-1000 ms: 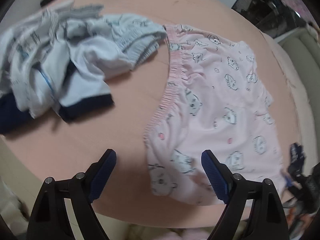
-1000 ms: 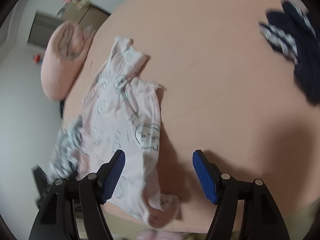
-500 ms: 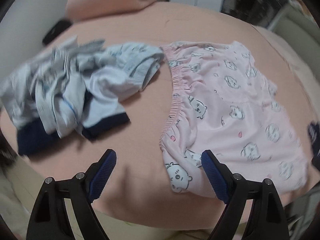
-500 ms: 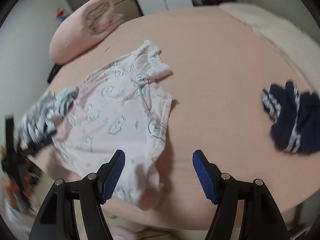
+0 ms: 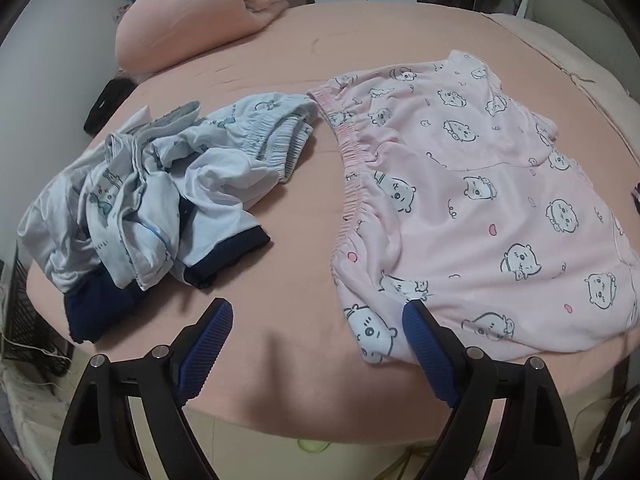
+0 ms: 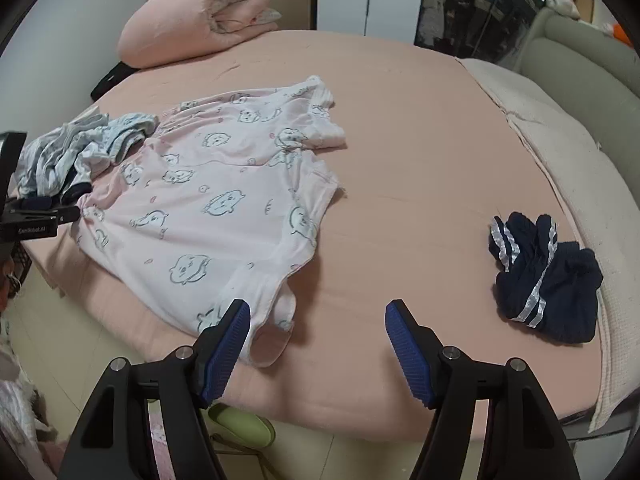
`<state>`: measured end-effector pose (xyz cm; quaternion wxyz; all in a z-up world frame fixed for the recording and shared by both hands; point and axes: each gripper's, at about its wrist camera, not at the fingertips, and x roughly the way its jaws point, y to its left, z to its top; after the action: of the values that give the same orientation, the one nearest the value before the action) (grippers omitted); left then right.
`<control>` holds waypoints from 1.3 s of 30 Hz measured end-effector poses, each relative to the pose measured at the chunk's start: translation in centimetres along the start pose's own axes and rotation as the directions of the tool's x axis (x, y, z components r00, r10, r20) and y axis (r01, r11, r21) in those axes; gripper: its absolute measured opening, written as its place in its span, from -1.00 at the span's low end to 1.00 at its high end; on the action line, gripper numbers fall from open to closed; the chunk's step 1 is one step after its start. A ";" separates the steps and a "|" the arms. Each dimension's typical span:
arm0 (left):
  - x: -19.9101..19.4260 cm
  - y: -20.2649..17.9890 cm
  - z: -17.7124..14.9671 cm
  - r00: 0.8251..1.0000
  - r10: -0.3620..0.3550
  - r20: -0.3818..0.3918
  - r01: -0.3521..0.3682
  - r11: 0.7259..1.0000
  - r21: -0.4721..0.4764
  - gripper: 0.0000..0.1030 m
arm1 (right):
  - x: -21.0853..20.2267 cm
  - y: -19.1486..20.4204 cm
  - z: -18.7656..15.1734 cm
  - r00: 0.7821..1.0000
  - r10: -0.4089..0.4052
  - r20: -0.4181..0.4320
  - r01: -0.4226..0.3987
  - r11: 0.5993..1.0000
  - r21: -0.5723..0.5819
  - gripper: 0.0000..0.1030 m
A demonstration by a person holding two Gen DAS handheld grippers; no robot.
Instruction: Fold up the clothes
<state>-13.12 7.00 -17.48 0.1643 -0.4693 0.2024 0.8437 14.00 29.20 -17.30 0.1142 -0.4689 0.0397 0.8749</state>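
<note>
Flat, pink shorts (image 5: 472,216) waistband faces crumpled pile (image 5: 152,188).

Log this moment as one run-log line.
stage: pre-grasp | left gripper: open, empty | right gripper: open, empty | pink shorts: spread flat, unfolded | bed

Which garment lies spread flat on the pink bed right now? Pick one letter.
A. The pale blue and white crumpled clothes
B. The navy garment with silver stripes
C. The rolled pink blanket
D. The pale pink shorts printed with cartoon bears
D: the pale pink shorts printed with cartoon bears lie spread out on the pink bed, while both grippers, left and right, stand open and empty.
</note>
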 end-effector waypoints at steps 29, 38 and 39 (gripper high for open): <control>2.0 -0.8 -3.2 0.985 -0.165 0.059 0.167 0.986 -0.029 0.69 | 2.0 3.7 -3.9 0.989 0.007 0.147 0.006 0.996 -0.092 0.36; 3.2 -2.7 -4.0 0.980 -0.192 0.057 0.193 0.981 0.003 0.70 | 0.2 4.0 -4.3 0.986 0.086 0.140 -0.071 0.991 -0.111 0.36; 3.1 -3.1 -4.3 0.982 -0.180 0.061 0.178 0.984 0.030 0.70 | 0.0 4.0 -4.4 0.986 0.094 0.139 -0.079 0.990 -0.113 0.36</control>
<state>-10.12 7.80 -22.78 0.2516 -0.4564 0.1643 0.8375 16.60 24.54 -19.87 0.0533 -0.4079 0.0048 0.9115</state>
